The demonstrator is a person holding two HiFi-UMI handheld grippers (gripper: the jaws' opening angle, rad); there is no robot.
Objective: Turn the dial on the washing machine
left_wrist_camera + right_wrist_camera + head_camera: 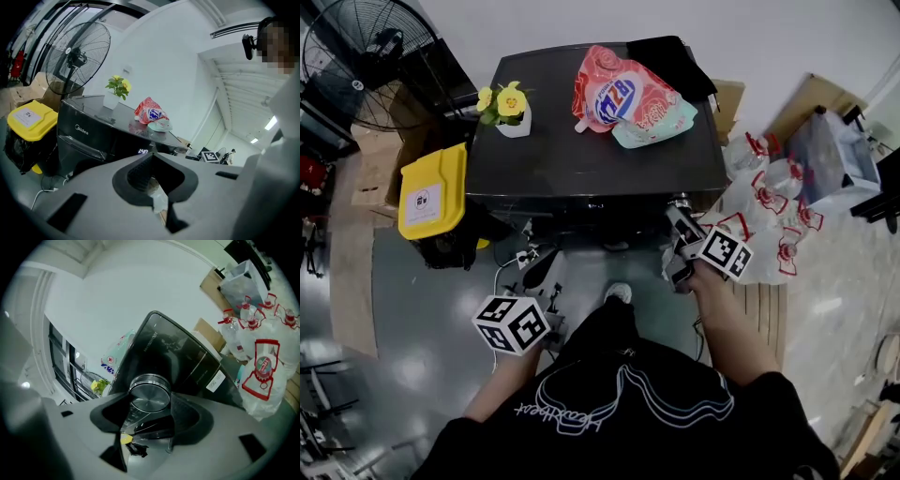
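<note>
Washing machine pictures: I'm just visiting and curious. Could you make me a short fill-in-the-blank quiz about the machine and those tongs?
1. The right tongs grip the washing machine's dial, which is ___ in colour.
2. The potted plant on the machine has ___ flowers.
3. The left tongs are shut and hold ___.
4. The pink detergent bag lies on ___ of the machine.

Missing words: silver; yellow; nothing; top.
</note>
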